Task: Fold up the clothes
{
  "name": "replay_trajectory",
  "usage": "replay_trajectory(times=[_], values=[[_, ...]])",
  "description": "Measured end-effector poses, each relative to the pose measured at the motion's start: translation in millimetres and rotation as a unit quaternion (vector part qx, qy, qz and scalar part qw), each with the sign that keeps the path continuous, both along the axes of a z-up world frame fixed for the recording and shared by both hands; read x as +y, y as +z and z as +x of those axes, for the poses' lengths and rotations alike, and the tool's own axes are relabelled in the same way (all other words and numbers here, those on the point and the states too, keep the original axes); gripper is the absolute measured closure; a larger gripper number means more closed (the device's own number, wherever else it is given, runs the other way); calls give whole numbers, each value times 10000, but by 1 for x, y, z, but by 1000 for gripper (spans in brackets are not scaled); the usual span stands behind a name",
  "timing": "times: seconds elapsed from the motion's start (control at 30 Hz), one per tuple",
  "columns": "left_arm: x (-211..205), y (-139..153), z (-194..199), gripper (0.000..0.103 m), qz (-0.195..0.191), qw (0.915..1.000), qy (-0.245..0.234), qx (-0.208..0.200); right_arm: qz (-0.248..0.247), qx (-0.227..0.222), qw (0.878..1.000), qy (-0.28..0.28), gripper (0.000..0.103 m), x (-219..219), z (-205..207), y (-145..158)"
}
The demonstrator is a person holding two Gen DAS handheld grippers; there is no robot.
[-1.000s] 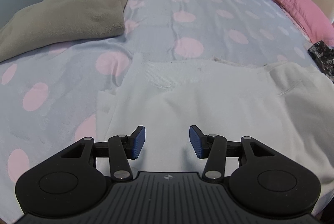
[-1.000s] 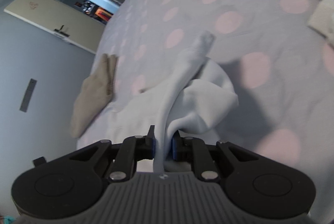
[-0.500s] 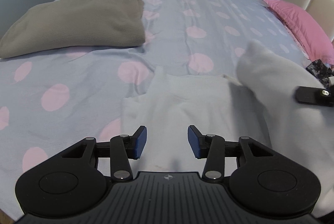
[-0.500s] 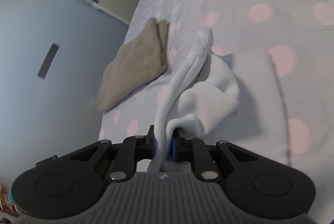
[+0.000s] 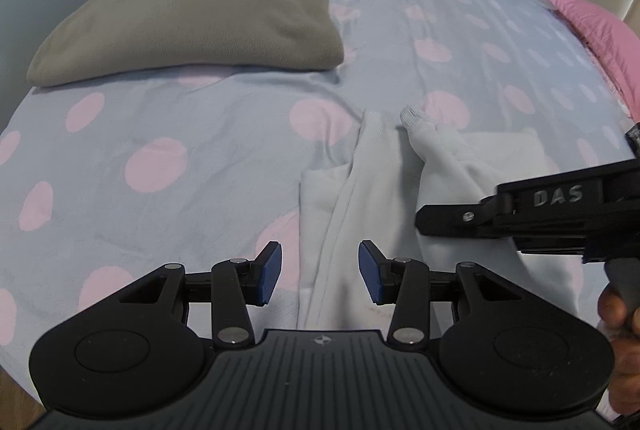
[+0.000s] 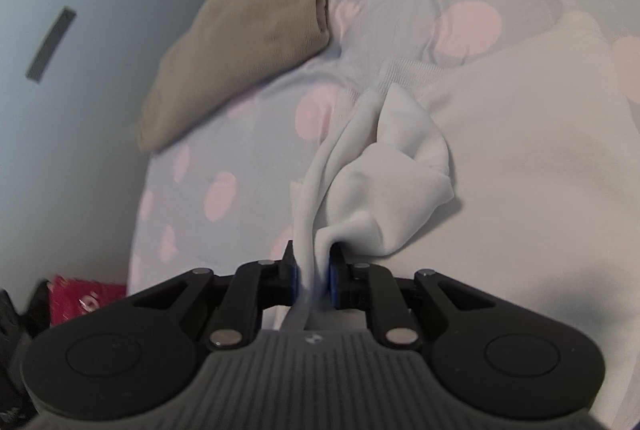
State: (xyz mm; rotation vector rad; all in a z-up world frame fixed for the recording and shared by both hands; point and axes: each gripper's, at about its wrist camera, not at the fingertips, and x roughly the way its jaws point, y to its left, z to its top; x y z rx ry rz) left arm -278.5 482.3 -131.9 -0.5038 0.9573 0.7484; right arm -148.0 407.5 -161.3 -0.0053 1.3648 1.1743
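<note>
The white sweatshirt [image 5: 400, 189] lies on the bed [image 5: 200, 149], its body flat and one sleeve [image 6: 384, 165] drawn across it. A second ago that sleeve hung lifted off to the side; now it is carried over the body, its ribbed cuff [image 5: 412, 115] touching down near the collar edge. To my eye, this is the sleeve fold-in nearly laid. The right tongs [image 6: 314, 276] are clenched on the sleeve's bunched cloth, which puckers into soft, rounded folds just ahead of the pads. The left tongs [image 5: 320, 272] hang released over the sweatshirt's left edge, gripping nothing. The fabric looks thick, matte and limp, like fleece. Well apart, a folded olive garment [image 5: 192, 25] of nubbly pile sits as a plump wedge on the smooth, pink-dotted grey cover.
</note>
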Motion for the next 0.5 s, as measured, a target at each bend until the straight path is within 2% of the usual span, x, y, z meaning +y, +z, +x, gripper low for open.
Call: replay_trajectory(times=[0.27,0.33,0.37,0.43,0.5], values=[[-1,-11,0,63,41,9989,-14,459,-265,-66,9988,406,85,21,-22,-18],[-1,-11,-2,63,51,9988,25,483,-279,-53,9988,400,78,23,-22,-22],[0,-11,-3,63,59,9989,45,474,-239,48,9990,372,69,21,-20,-21],[0,-8,-6,63,87,9990,72,432,-85,218,9991,360,58,16,-16,-14],[0,-4,-7,63,119,9992,78,373,126,213,9989,386,58,8,-13,0]])
